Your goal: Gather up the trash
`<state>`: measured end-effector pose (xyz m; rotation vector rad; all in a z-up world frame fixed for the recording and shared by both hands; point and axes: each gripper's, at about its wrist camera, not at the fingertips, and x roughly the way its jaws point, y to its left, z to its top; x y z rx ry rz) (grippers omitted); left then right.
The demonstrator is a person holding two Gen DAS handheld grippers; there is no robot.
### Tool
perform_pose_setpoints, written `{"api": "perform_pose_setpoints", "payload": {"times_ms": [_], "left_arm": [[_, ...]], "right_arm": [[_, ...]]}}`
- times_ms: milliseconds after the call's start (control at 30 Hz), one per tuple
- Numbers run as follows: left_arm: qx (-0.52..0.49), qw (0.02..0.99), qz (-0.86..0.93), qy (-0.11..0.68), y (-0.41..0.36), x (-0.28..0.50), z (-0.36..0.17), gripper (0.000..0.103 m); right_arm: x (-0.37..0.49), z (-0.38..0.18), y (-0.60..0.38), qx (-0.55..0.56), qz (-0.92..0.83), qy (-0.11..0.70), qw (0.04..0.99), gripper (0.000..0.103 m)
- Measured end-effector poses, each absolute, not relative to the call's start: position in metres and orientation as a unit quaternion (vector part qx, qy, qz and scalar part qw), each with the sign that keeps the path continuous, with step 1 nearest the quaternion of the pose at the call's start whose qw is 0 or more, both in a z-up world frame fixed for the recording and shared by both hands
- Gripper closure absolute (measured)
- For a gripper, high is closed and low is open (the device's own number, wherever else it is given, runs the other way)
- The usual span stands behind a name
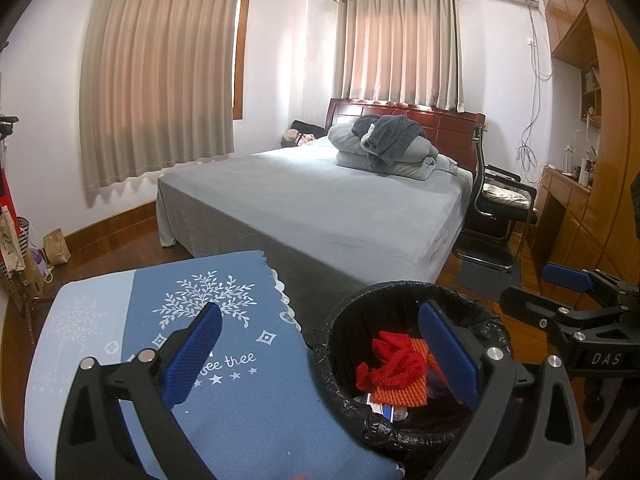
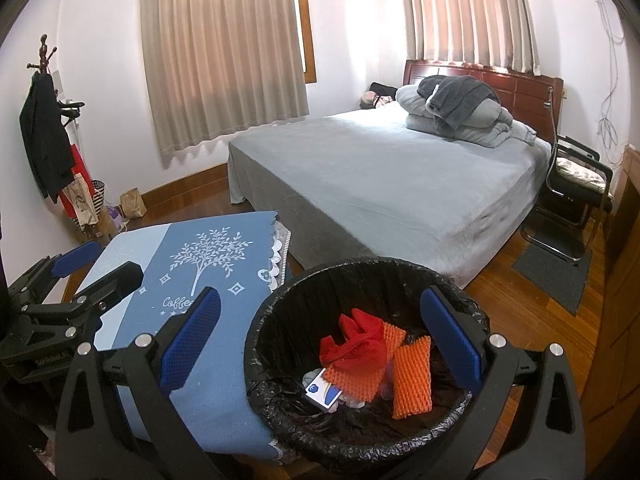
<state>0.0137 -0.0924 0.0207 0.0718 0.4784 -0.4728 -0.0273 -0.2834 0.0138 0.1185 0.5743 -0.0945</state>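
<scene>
A trash bin lined with a black bag (image 1: 404, 300) (image 2: 360, 272) stands on the wood floor beside a small table. Inside lie a red net (image 1: 394, 360) (image 2: 356, 340), orange foam netting (image 1: 404, 392) (image 2: 412, 380) and a white and blue card (image 2: 322, 392). My left gripper (image 1: 320, 356) hangs open, one finger over the tablecloth and the other over the bin, holding nothing. My right gripper (image 2: 320, 344) is open and empty above the bin's near rim; it also shows in the left wrist view at the right edge (image 1: 568, 284). The left gripper appears at the left of the right wrist view (image 2: 96, 266).
The table carries a blue cloth with white tree prints (image 1: 224, 360) (image 2: 212, 280). Behind is a bed with a grey sheet (image 1: 320, 204) (image 2: 380, 184) and folded bedding. A black chair (image 1: 500, 208) and a dark mat (image 2: 556, 276) are right; a coat rack (image 2: 44, 120) and bags left.
</scene>
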Motion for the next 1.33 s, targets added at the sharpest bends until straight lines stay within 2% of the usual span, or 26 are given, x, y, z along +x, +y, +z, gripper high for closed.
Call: {"api": "perform_pose_setpoints", "payload": {"times_ms": [1333], "left_arm": [[0.035, 0.943, -0.231, 0.238, -0.0896, 0.0122, 0.0186, 0.006]], "right_arm": [[-0.0268, 0.0136, -0.2803, 0.060, -0.047, 0.286, 0.955, 0.006]]}}
